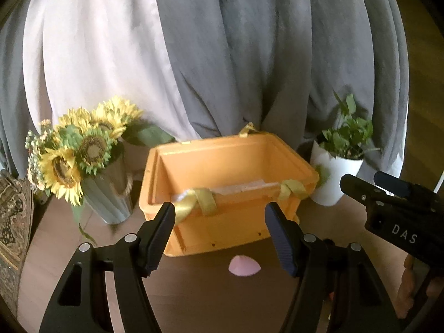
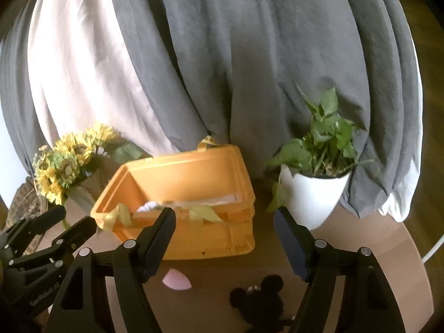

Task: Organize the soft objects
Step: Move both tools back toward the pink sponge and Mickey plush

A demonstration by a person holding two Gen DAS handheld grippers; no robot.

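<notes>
An open orange plastic bin [image 1: 222,194] [image 2: 194,194] with yellow ribbon ties stands on the brown table; something white lies inside it [image 2: 194,201]. A small pink soft piece [image 1: 244,267] [image 2: 176,280] lies on the table in front of the bin. A black fuzzy mouse-shaped toy [image 2: 259,301] lies at the front, seen only in the right wrist view. My left gripper [image 1: 219,238] is open and empty, above the pink piece and before the bin. My right gripper [image 2: 224,241] is open and empty, above the table near the black toy.
A vase of sunflowers [image 1: 83,155] [image 2: 66,166] stands left of the bin. A white pot with a green plant [image 1: 337,166] [image 2: 313,191] stands to its right. Grey and white curtains [image 1: 222,55] hang behind. A patterned cushion [image 1: 11,222] is at the far left.
</notes>
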